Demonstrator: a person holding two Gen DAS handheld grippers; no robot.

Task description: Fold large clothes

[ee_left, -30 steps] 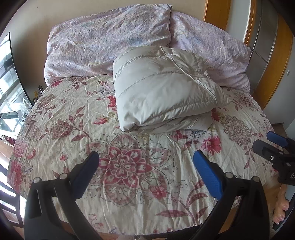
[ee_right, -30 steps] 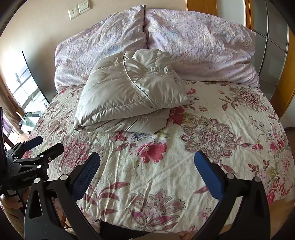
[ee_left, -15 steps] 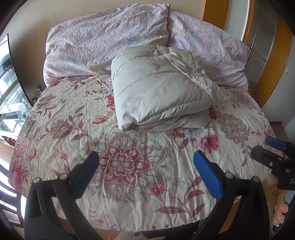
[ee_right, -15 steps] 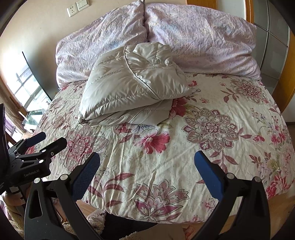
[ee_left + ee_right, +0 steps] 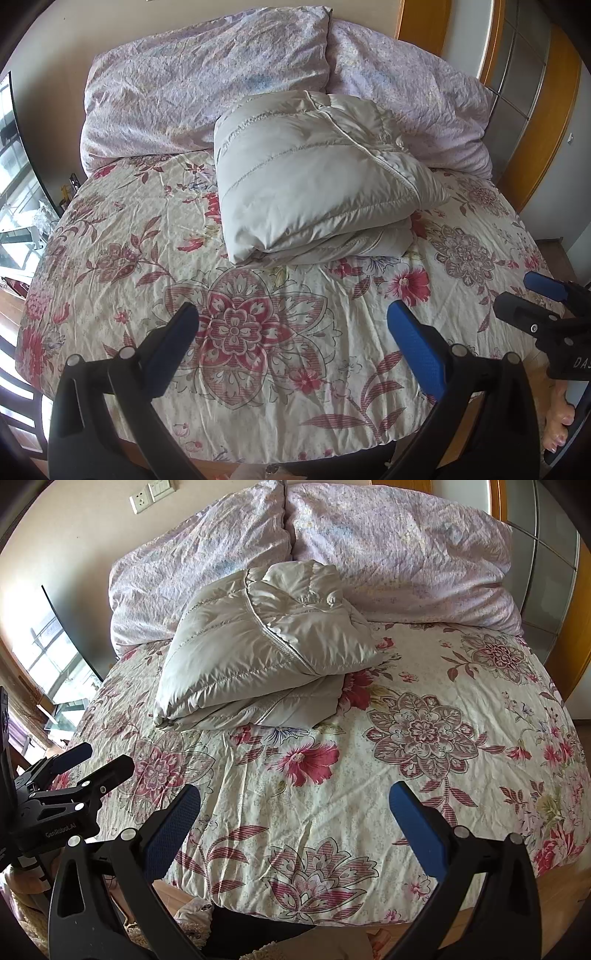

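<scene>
Both grippers, left gripper (image 5: 291,328) and right gripper (image 5: 295,808), hang spread and empty (nothing gripped): puffy jacket (image 5: 314,184) sits folded by the pillows (image 5: 207,81), seemingly done.

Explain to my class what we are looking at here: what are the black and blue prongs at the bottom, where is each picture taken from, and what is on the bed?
No robot is here. A person holds a hand tool in each hand, each with two blue-padded fingers and a wide-angle camera looking along them. One picture comes from the left gripper, the other from the right gripper. Each tool also shows at the edge of the other's picture.

Both grippers are open and hold nothing; they hover near the foot of the bed, apart from the clothing.

On the floral bedspread lies a pale grey padded jacket, folded into a bundle, its far edge against two lilac pillows at the head of the bed.
</scene>
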